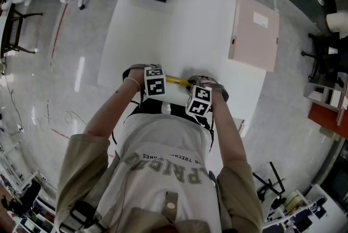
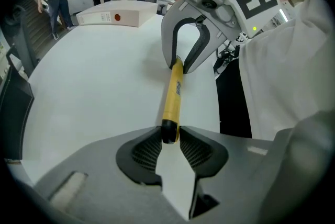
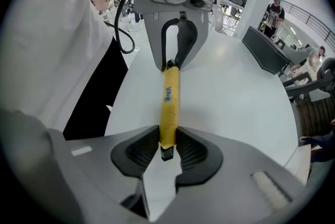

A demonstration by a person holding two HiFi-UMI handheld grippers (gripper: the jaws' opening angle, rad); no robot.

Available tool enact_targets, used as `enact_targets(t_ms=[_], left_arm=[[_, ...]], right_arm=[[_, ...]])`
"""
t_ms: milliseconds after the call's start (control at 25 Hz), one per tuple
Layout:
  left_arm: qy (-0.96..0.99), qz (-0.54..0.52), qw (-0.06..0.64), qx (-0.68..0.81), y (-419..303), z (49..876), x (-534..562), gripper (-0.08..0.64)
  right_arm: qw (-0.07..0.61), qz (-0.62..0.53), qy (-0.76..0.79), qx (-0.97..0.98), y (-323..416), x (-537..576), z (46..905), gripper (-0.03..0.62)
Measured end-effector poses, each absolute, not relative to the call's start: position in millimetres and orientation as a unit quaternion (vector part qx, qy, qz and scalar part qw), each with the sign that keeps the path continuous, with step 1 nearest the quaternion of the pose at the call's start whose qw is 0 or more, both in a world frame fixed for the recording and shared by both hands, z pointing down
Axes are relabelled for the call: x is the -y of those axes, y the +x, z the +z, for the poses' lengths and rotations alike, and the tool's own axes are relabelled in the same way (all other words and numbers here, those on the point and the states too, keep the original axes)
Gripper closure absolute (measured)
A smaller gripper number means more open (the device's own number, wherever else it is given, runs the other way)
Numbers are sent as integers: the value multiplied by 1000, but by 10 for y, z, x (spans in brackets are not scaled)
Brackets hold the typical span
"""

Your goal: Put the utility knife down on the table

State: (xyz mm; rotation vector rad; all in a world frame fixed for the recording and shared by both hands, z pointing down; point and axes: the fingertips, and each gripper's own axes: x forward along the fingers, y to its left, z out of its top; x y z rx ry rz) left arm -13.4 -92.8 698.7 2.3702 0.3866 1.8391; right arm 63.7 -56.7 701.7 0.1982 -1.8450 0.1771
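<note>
- Two grippers share one load: the left gripper is clamped on the black end of the yellow utility knife.
- Right gripper pinches the opposite end, its jaws pressed on the handle.
- Knife spans level between them over the near edge of the white table, seemingly just above it.
- Pink binder lies well apart.
</note>
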Motion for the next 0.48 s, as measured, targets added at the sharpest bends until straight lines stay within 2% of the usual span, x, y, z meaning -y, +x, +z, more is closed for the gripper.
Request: enact_targets(t_ms=[480], left_arm=[[820, 567, -7, -73, -119, 6960, 915, 425]], right_arm=[[588, 147, 33, 794, 659, 563, 7014, 485]])
